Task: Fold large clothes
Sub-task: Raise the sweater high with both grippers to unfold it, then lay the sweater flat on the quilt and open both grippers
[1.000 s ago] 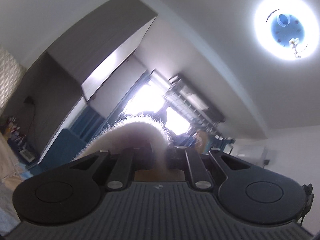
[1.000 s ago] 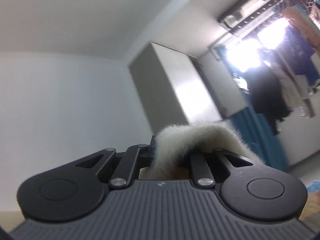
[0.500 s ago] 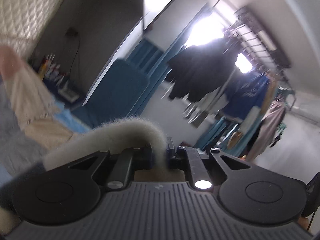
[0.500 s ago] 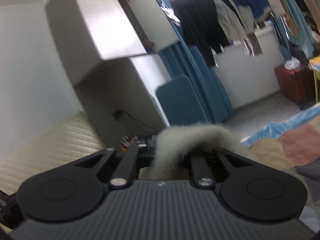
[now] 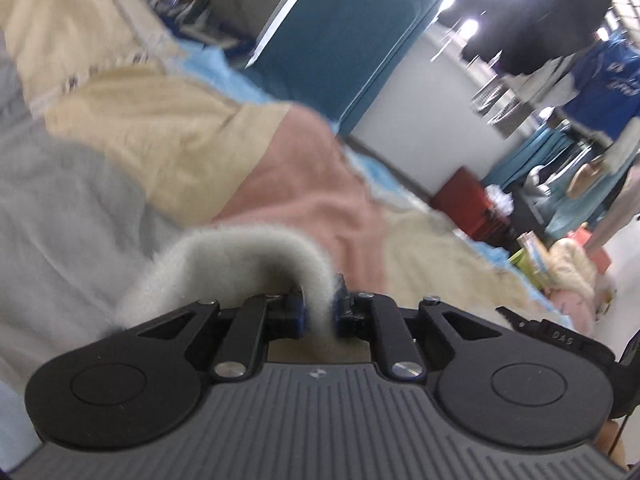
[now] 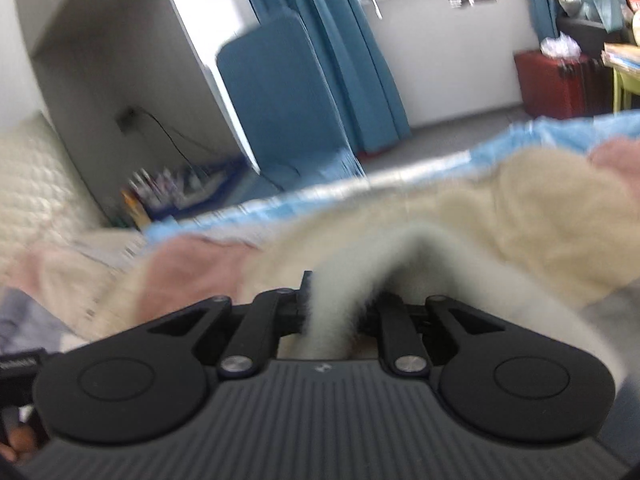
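A fluffy white garment [image 5: 240, 256] arches out of my left gripper [image 5: 319, 312], whose jaws are shut on a fold of it, and trails off to the left. In the right wrist view the same fluffy garment [image 6: 360, 280] is pinched in my right gripper [image 6: 332, 312], also shut, and it runs off to the right. Both grippers hang low over a bed with a patchwork cover [image 5: 192, 136] of cream, pink and grey panels. The pictures are motion-blurred.
A blue padded board [image 5: 336, 36] leans against a white cupboard [image 6: 132, 52] beyond the bed. Clothes hang on a rack [image 5: 560, 32] by the bright window. A red box [image 6: 560, 84] and cluttered furniture stand on the floor at the right.
Both grippers have swung down from pointing at the ceiling and wall to pointing at the bed, each keeping its hold on the fluffy garment.
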`<action>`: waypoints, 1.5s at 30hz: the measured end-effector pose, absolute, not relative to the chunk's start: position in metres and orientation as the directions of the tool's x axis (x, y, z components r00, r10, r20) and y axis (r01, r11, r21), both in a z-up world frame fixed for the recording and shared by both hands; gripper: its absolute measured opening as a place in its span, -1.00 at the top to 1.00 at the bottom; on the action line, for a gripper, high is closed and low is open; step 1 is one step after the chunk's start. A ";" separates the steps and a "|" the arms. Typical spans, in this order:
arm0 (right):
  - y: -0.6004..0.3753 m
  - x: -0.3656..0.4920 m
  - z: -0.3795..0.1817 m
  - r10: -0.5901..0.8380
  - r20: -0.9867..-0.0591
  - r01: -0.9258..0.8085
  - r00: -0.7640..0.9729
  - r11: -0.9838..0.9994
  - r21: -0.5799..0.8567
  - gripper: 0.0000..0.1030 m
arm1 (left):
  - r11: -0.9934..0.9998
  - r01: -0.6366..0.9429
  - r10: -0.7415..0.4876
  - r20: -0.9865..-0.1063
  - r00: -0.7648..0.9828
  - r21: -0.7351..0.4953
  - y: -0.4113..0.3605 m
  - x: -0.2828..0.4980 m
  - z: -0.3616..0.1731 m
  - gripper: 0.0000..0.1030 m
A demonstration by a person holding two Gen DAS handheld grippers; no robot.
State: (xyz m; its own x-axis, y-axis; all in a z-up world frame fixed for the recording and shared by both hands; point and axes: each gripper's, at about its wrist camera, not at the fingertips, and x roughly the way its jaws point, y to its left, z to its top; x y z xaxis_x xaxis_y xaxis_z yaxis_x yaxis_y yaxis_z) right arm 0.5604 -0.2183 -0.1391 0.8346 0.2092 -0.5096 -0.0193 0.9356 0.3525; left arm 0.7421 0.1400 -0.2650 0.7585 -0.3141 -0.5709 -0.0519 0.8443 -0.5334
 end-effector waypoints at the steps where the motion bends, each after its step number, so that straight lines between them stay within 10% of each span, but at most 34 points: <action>1: -0.218 0.567 -0.150 0.205 -0.526 -0.008 0.825 0.936 0.352 0.68 | 0.843 -0.062 -0.311 -0.579 0.754 -0.534 0.141 0.749 -0.273 0.69; 7: -0.212 0.559 -0.166 0.183 -0.530 0.008 0.828 0.941 0.338 0.62 | 0.865 -0.054 -0.292 -0.589 0.754 -0.498 0.132 0.731 -0.262 0.35; 9: -0.212 0.557 -0.166 0.188 -0.532 0.007 0.825 0.939 0.344 0.51 | 0.862 -0.026 -0.314 -0.573 0.757 -0.507 0.126 0.697 -0.234 -0.42; 10: -0.212 0.555 -0.164 0.194 -0.539 0.000 0.820 0.941 0.339 0.37 | 0.864 -0.016 -0.315 -0.564 0.763 -0.503 0.124 0.688 -0.227 -0.50; 15: -0.207 0.527 -0.146 0.231 -0.489 -0.088 0.841 0.951 0.297 -0.28 | 0.873 0.000 -0.297 -0.530 0.794 -0.488 0.110 0.625 -0.183 -0.52; 29: -0.220 0.332 -0.050 0.268 -0.447 -0.195 0.854 0.960 0.203 -0.29 | 0.915 0.075 -0.273 -0.472 0.838 -0.396 0.088 0.394 -0.074 -0.52; 45: -0.257 0.178 -0.024 0.245 -0.515 -0.166 0.821 0.967 0.195 -0.29 | 0.912 0.163 -0.346 -0.492 0.799 -0.376 0.037 0.237 -0.098 -0.52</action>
